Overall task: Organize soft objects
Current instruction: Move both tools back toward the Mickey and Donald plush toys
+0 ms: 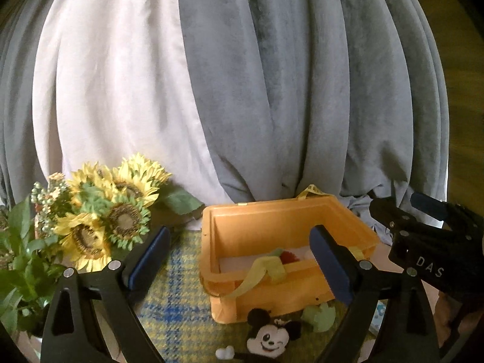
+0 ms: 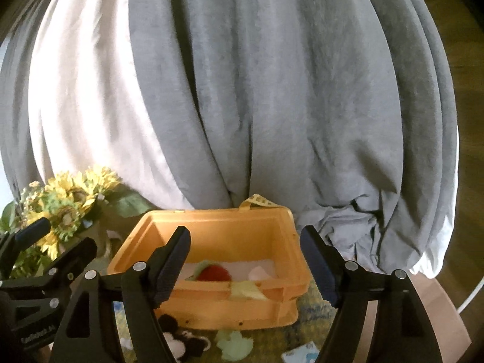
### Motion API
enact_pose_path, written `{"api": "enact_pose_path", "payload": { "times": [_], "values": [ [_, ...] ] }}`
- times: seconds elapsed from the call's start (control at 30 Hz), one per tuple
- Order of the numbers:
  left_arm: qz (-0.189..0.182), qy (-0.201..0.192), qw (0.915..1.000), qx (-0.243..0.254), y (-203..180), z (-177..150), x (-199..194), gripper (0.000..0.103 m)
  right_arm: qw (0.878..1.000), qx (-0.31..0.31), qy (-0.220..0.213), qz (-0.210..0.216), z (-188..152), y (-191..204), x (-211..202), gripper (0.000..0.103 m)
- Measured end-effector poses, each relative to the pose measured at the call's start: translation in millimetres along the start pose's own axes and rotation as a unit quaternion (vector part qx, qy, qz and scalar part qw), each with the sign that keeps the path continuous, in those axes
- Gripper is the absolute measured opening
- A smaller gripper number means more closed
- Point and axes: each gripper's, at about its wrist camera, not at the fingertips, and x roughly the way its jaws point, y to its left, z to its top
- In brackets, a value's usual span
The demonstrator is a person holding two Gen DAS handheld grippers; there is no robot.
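Orange crate (image 1: 272,220) is the landmark. Inside it: one red plush (image 2: 213,273), something pale beside that, and a green soft piece (image 1: 266,267) draped over the near wall, so partly done by my read.

Left to do, on the plaid cloth (image 1: 178,296) just in front of the crate: one mouse plush (image 1: 269,340), one pale green soft toy (image 1: 320,317).

My left gripper (image 1: 239,260) is spread wide, nothing between the pads. My right gripper (image 2: 248,264) is likewise spread and empty.

One sunflower bunch (image 1: 103,211) sits left of the crate, grey curtain (image 1: 302,90) behind.
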Motion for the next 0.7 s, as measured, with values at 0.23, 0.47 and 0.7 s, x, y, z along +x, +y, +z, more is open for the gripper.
{"api": "enact_pose_path", "payload": {
  "times": [0.23,0.47,0.7],
  "values": [
    [0.004,0.011,0.9999,0.003,4.9,-15.6,-16.8,0.094,1.000,-0.005,0.005,0.001,-14.1,9.2,-19.6,0.076],
    [0.001,0.034,0.9994,0.003,10.2,-33.9,-25.4,0.094,1.000,-0.013,0.018,-0.002,-27.7,15.9,-32.1,0.076],
    [-0.005,0.055,0.9984,0.007,12.3,-48.2,-29.2,0.094,0.999,-0.008,0.039,-0.003,-43.1,18.5,-35.1,0.076]
  ]
}}
